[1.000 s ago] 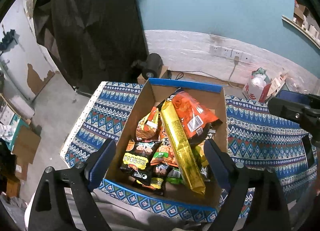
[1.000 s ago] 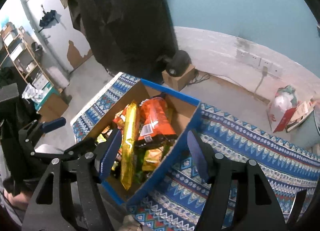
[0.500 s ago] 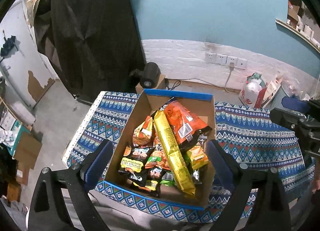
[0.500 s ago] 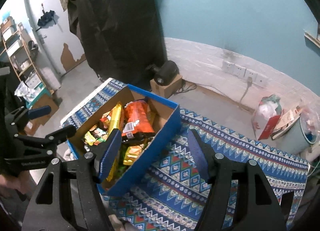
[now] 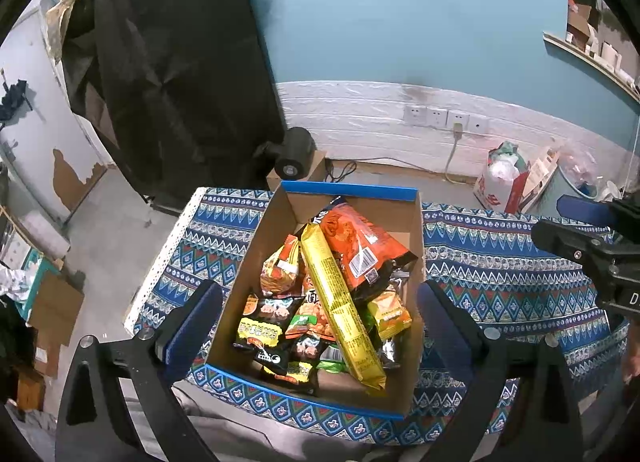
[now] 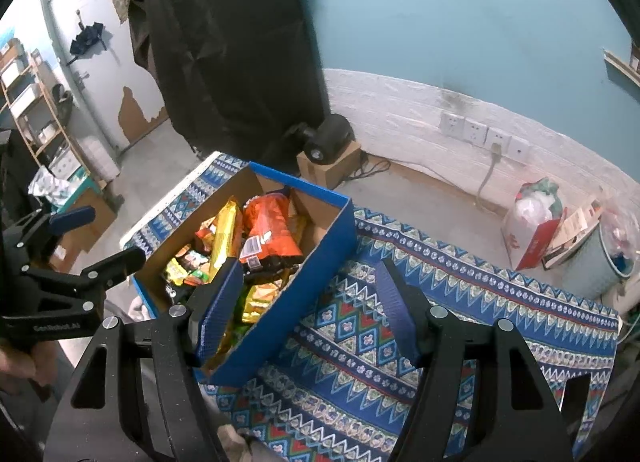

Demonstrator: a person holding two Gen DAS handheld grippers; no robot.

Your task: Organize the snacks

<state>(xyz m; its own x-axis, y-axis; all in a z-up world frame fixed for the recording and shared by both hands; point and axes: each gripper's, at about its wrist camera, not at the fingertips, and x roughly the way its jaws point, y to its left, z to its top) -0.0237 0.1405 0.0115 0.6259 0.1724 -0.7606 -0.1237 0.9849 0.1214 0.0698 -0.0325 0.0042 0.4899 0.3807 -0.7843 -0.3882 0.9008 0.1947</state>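
A blue cardboard box [image 5: 352, 190] [image 6: 316, 258] sits on a patterned blue cloth [image 5: 500, 262] [image 6: 460, 302]. It holds several snack packs: a long yellow pack [image 5: 340, 306] [image 6: 224, 234], an orange bag [image 5: 356, 246] [image 6: 272, 225], a black pack [image 5: 268, 322] and smaller ones. My left gripper [image 5: 316, 326] is open and empty, held above the box's near end. My right gripper [image 6: 308, 306] is open and empty, above the box's right wall. The left gripper also shows at the left of the right wrist view [image 6: 96, 238].
A black camera on a small box [image 5: 294, 153] stands behind the table. A black curtain [image 5: 172, 73] hangs at back left. A white and red bag [image 5: 504, 181] and a bin [image 6: 600, 258] sit on the floor at right. The cloth continues right of the box.
Both grippers have pulled up and back from the box, which looks smaller and farther now. Both stay open and empty. The snacks have not moved.
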